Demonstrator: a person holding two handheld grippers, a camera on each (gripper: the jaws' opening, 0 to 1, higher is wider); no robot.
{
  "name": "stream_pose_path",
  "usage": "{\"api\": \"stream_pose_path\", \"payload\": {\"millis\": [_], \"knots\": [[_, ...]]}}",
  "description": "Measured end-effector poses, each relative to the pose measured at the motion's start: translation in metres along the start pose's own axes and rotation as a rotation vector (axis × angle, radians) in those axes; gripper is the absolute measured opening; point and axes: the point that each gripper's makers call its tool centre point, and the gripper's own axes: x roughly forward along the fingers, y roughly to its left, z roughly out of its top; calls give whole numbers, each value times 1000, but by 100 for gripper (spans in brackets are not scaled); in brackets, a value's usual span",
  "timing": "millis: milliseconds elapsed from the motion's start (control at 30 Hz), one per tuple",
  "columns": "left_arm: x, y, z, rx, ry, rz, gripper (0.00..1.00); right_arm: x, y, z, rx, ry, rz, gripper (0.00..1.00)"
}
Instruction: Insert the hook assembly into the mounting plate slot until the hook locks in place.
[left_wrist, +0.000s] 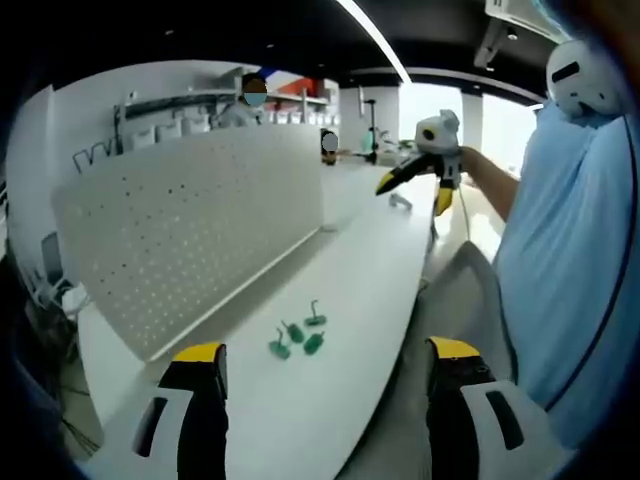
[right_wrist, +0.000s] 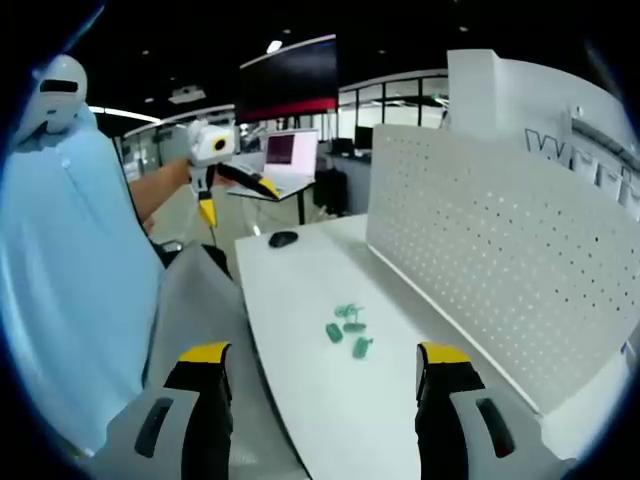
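Four green hooks (left_wrist: 298, 337) lie loose in a cluster on the white counter (left_wrist: 330, 400), near the foot of the upright pegboard (left_wrist: 190, 230). Left claw (left_wrist: 325, 400) released, jaws wide, held off the counter short of the hooks. Right claw (right_wrist: 320, 400) likewise released, nothing grasped, hooks ahead between its jaws.

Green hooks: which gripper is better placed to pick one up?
Right, marginally. The right gripper and left gripper are both open and empty, facing the hooks. In the right gripper view they sit centred between the jaws; in the left gripper view, off toward one jaw.
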Motion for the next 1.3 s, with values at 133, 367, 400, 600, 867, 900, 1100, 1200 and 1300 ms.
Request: {"api": "stream_pose_path", "payload": {"millis": [133, 367, 400, 600, 867, 900, 1100, 1200, 1300], "knots": [[3, 1, -1, -2, 1, -5, 83, 1, -1, 0, 1, 1, -1, 75], [6, 5, -3, -6, 9, -8, 83, 1, -4, -1, 6, 2, -2, 75], [7, 5, -3, -6, 8, -8, 83, 2, -5, -1, 5, 4, -3, 75], [9, 9, -3, -6, 6, -9, 83, 3, -6, -2, 9, 3, -3, 75], [14, 13, 1, -4, -2, -15, 83, 4, -9, -2, 11, 8, -4, 75], [15, 13, 2, -4, -2, -15, 83, 4, -9, -2, 12, 8, -4, 75], [18, 15, 3, -5, -8, -16, 83, 5, -10, -2, 13, 8, -4, 75], [21, 14, 5, -1, -8, -23, 83, 5, -11, -2, 13, 11, -6, 75], [27, 11, 5, 9, 2, -36, 80, 6, -11, -3, 14, 13, -5, 75]]}}
